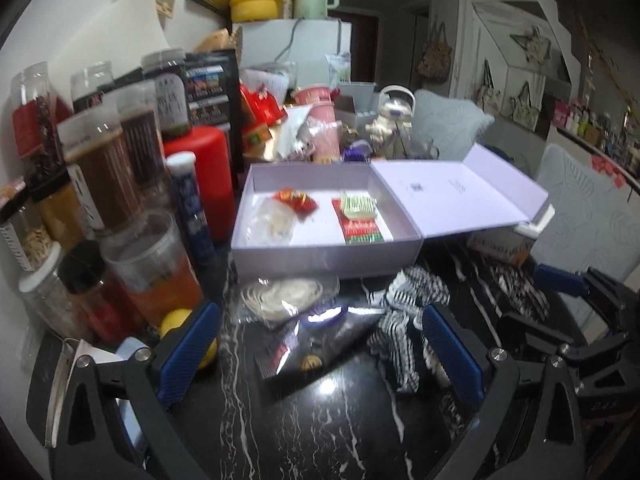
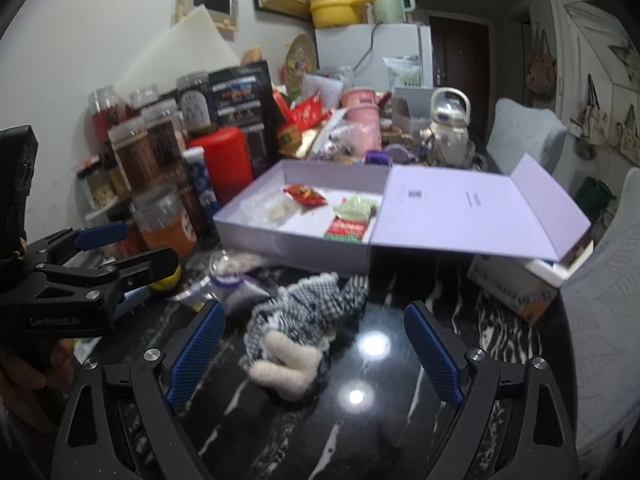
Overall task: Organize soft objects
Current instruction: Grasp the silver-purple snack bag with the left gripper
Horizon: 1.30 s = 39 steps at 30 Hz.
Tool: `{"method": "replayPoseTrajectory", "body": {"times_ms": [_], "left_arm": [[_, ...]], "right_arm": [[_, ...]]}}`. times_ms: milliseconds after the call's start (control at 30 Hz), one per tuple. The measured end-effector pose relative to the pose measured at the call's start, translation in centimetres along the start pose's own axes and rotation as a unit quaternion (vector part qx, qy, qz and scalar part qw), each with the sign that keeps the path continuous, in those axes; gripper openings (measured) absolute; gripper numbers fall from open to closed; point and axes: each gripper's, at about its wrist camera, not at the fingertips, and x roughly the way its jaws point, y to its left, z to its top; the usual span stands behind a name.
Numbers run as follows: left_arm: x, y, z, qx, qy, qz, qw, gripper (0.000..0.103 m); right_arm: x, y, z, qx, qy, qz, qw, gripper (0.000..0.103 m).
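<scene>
Both tools, left (image 1: pixel 320 344) & right (image 2: pixel 314 354), gape wide, empty. Checked cloth (image 2: pixel 312 300) lies just before lavender box (image 2: pixel 288 246), awaiting pickup.

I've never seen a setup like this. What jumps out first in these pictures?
The open lilac box in the middle of the black marble table, with a few snack packets inside. In front of it lies a crumpled black-and-white checked cloth. Jars crowd the left side.
</scene>
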Motion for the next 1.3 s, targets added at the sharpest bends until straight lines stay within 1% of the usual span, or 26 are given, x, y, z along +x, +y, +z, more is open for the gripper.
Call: {"method": "replayPoseTrajectory", "body": {"times_ms": [200,400,500,600,833,933,1033,1067,1133,1200,1233,1267,1300], "left_arm": [[2.2,0.2,-1.4,0.003,0.026,-0.011,0.9996,0.103],[5.4,0.5,-2.5,0.014,0.065,0.008,0.9978,0.103],[6.7,0.7,-2.6,0.018,0.078,0.017,0.9967,0.103],[8.1,0.9,-2.5,0.022,0.091,0.012,0.9956,0.103],[10.0,0.3,-1.8,0.036,0.088,-0.004,0.9954,0.103],[10.7,0.0,-1.6,0.046,0.091,-0.009,0.9948,0.101],[11.1,-0.3,-1.5,0.06,0.095,-0.011,0.9936,0.094],[11.1,-0.4,-1.5,0.063,0.094,-0.014,0.9935,0.089],[11.3,-0.6,-1.6,0.07,0.096,-0.012,0.9928,0.084],[11.6,-0.8,-1.8,0.078,0.097,-0.011,0.9921,0.071],[11.7,-0.9,-1.9,0.081,0.099,-0.01,0.9917,0.067],[11.7,-1.0,-2.1,0.085,0.097,-0.009,0.9916,0.056],[11.6,-1.1,-2.2,0.091,0.095,-0.005,0.9914,0.052]], "right_arm": [[1.5,-1.2,-1.3,0.017,0.024,0.0,1.0,0.092],[3.1,-2.7,-2.2,0.037,0.049,-0.008,0.998,0.092],[3.7,-3.4,-2.4,0.045,0.056,-0.011,0.997,0.092],[4.3,-3.9,-2.4,0.05,0.063,-0.014,0.997,0.092],[5.4,-4.5,-2.3,0.051,0.072,-0.014,0.996,0.092],[5.7,-4.7,-2.3,0.055,0.076,-0.011,0.996,0.092],[5.7,-5.0,-2.4,0.058,0.077,-0.012,0.995,0.092],[5.7,-5.1,-2.4,0.059,0.077,-0.013,0.995,0.092],[5.5,-5.3,-2.5,0.062,0.077,-0.015,0.995,0.092],[5.4,-5.4,-2.6,0.066,0.077,-0.017,0.995,0.092],[5.3,-5.5,-2.6,0.068,0.077,-0.017,0.995,0.092],[5.2,-5.5,-2.6,0.07,0.077,-0.017,0.994,0.092],[5.1,-5.6,-2.7,0.072,0.077,-0.016,0.994,0.092]]}}
